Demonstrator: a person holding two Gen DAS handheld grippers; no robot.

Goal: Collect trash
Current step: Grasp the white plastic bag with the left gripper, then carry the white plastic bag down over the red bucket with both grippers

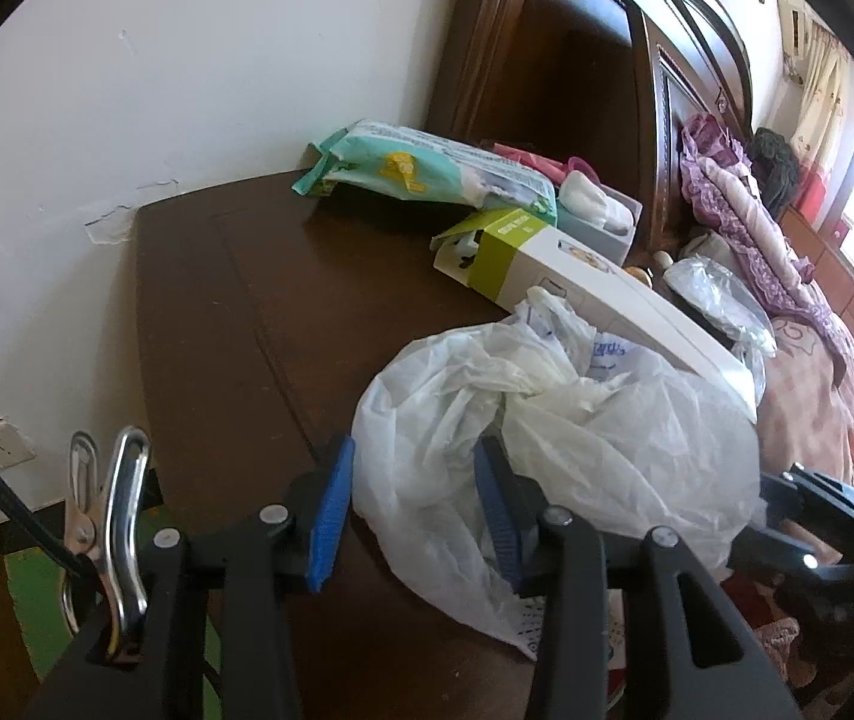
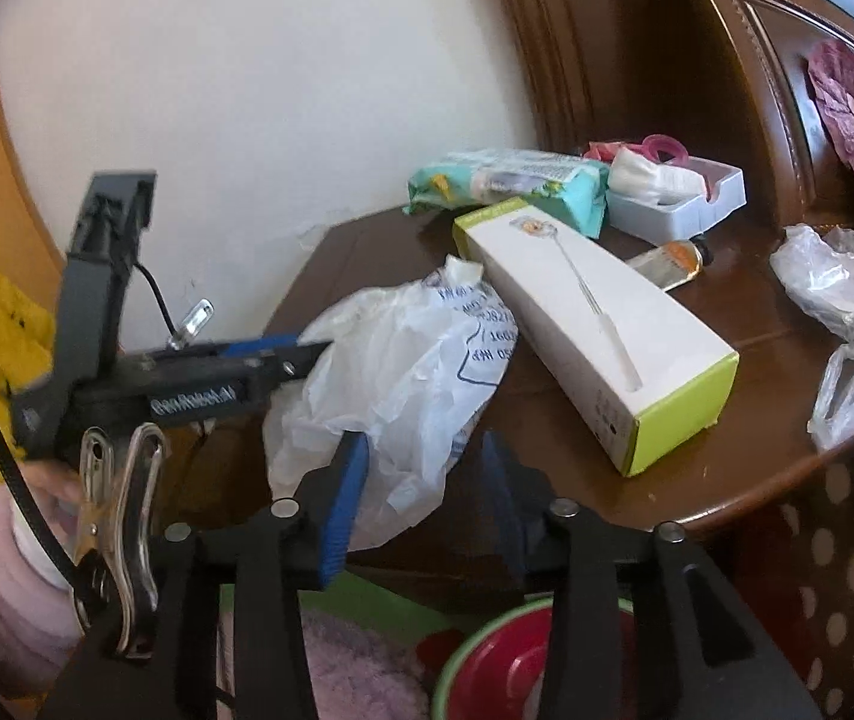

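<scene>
The crumpled white plastic bag [image 1: 553,420] is seen lying on the dark brown wooden nightstand [image 1: 235,312], between the parted, unclenched jaws of the left gripper [image 1: 409,510]. The right gripper [image 2: 421,504], likewise released, is held beside its near edge.

Left half of desk [image 1: 217,312]: lying bare along the wall, giving a gripper open passage.
Middle: white plastic bag [image 1: 547,420] is sprawling at the near edge, touching the long white box [image 1: 595,300] slanting behind it.
Back corner: wipes pack [image 1: 427,171] and grey tray [image 1: 601,213] are crowding against the headboard [image 1: 577,60].
Right edge: clear plastic bag [image 2: 841,312] is hanging over the rim.
</scene>
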